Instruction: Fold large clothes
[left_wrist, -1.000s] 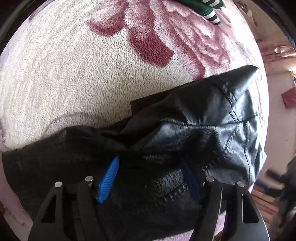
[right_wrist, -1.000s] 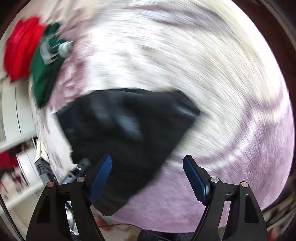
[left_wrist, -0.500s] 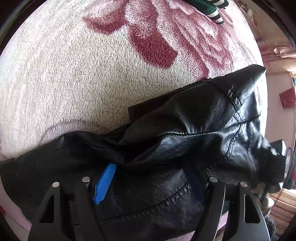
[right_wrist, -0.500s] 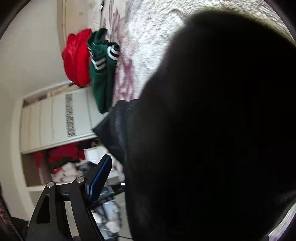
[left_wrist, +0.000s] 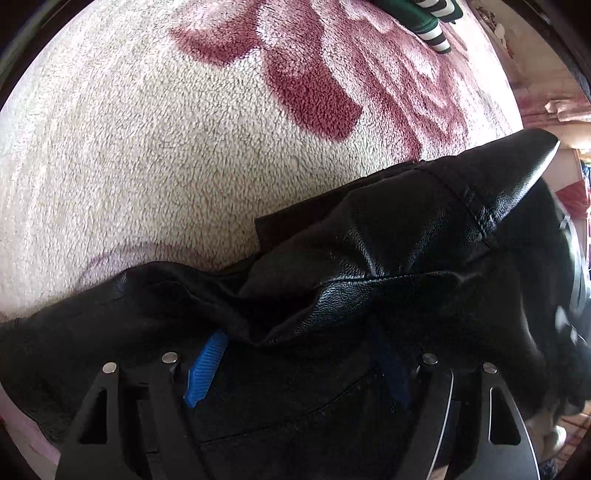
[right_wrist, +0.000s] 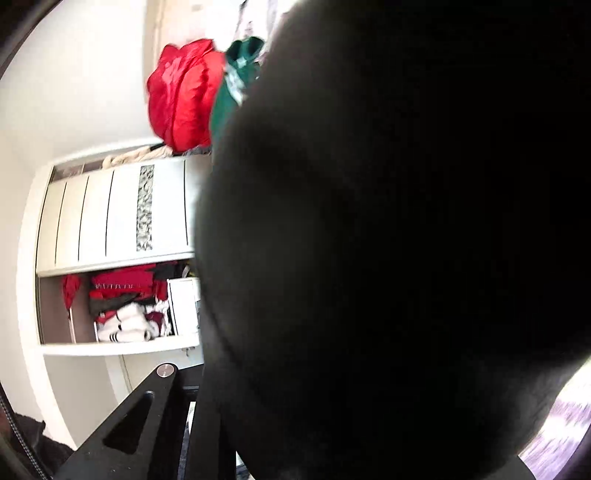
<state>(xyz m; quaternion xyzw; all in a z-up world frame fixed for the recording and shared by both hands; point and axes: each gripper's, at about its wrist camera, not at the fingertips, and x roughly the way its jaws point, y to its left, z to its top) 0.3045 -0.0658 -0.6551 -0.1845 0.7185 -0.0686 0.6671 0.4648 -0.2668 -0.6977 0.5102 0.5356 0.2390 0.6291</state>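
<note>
A black leather jacket (left_wrist: 388, 266) lies bunched on a white and pink fleece blanket (left_wrist: 147, 147). My left gripper (left_wrist: 299, 365) is open, low over the jacket, with a fold of leather lying between its blue pads (left_wrist: 205, 365). In the right wrist view the same black jacket (right_wrist: 406, 240) fills most of the frame, pressed right up to the camera. It hides my right gripper's fingertips; only the left finger's black frame (right_wrist: 147, 413) shows, so I cannot tell how its jaws stand.
A green garment with black and white striped cuffs (left_wrist: 424, 18) lies at the blanket's far edge. The right wrist view shows a red jacket (right_wrist: 181, 96), the green garment (right_wrist: 236, 81) and a white wardrobe (right_wrist: 110, 214) with clothes on a shelf.
The right gripper swung from above the blanket up against the jacket, which now blocks its view. The jacket's right side has lifted and shifted in the left view. The left gripper has barely moved.
</note>
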